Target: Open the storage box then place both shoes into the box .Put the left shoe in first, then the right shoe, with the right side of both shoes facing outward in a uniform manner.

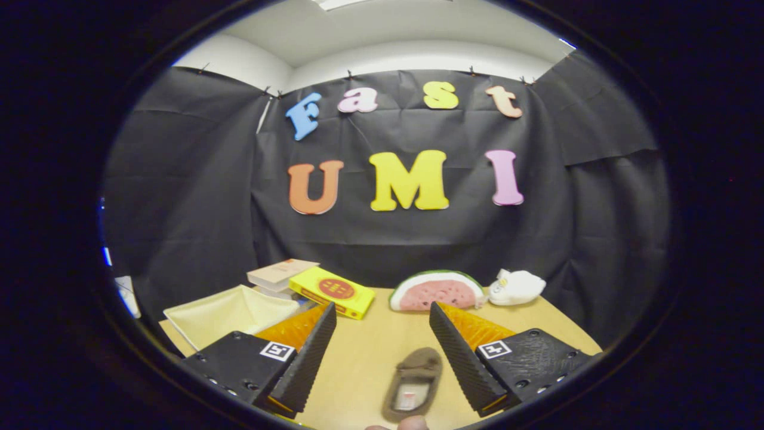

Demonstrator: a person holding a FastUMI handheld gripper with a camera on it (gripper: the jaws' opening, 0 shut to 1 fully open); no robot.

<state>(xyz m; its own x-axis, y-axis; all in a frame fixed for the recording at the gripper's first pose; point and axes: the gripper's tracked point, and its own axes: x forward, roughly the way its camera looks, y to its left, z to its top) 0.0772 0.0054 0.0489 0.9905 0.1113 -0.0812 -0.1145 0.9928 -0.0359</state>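
- Hovering over the tabletop (370, 358), your gripper (382, 346) had its fingers spread wide, holding nothing.
- One shoe (413, 383) lay between them, untouched; the cream storage box (230, 313) sat beyond your left finger.
- Judging by this, grasping that shoe came next: you needed to lower and close.

— Any room ahead of the gripper (382, 325)?
— Yes, bare bench (370, 352) runs between its spread fingers; only a brown shoe (413, 385) lies there, low.
— Further on?
— A yellow book (332, 291), watermelon toy (437, 291) and white toy (517, 286) line the back; a cream box (230, 313) blocks the left.
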